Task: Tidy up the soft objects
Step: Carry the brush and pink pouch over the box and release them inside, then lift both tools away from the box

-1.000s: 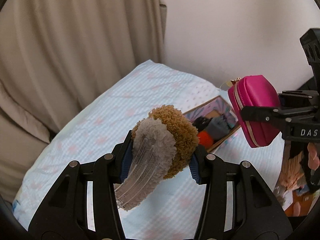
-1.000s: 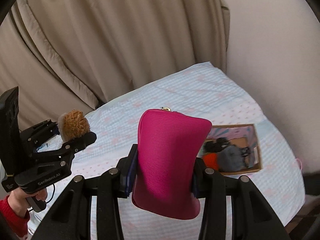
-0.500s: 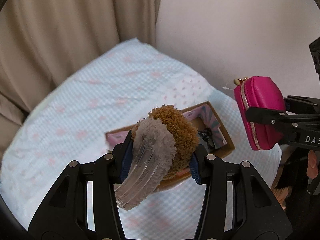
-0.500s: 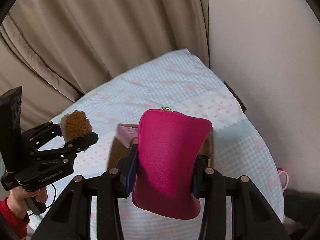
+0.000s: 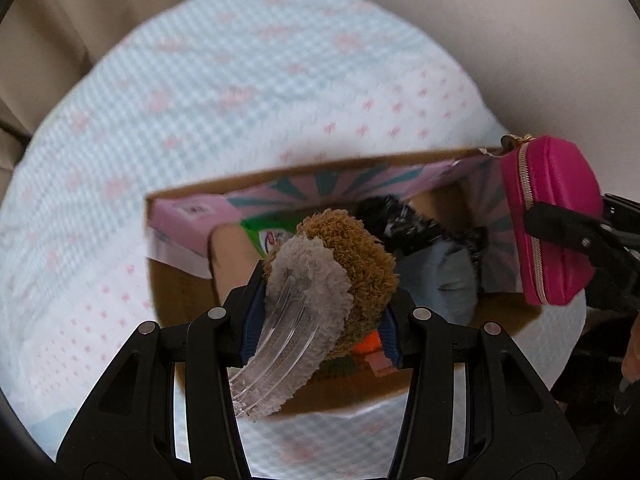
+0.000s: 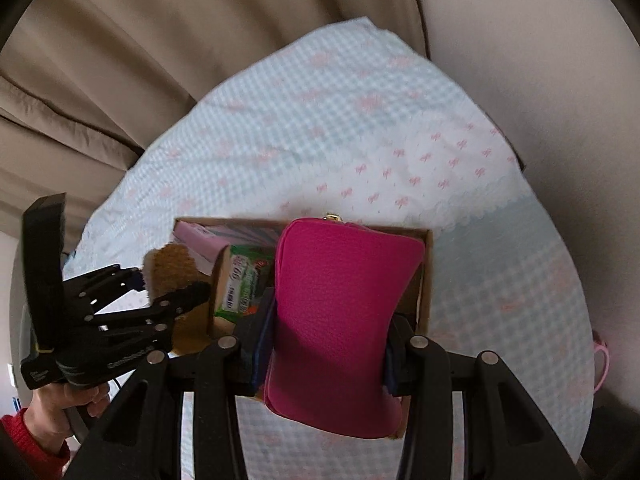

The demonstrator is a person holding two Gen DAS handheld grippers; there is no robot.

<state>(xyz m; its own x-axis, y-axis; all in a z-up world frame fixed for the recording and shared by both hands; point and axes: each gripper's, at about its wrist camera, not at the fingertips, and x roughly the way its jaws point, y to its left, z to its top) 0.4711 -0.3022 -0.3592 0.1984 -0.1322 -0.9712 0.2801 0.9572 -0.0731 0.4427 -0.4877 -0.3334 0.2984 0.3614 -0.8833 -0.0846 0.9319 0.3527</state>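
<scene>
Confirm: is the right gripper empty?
No: the right gripper is clamped on a pink pouch, held above the cardboard box.

The left gripper (image 5: pixel 322 316) points steeply down, and its two jaws are pressed on a fluffy brown and grey hair clip (image 5: pixel 332 276) from both sides. In the right wrist view the same gripper (image 6: pixel 176 292) is seen from the side, low at the left, and a hand (image 6: pixel 68 408) with a red sleeve (image 6: pixel 28 436) holds its handle from below. The right gripper (image 6: pixel 328 344) also points down, a little less steeply, and its jaws squeeze a pink pouch (image 6: pixel 340 320) in the middle, so the pouch is narrower there. In the left wrist view the right gripper (image 5: pixel 560 224) comes in from the right edge with the pouch (image 5: pixel 556 204).
</scene>
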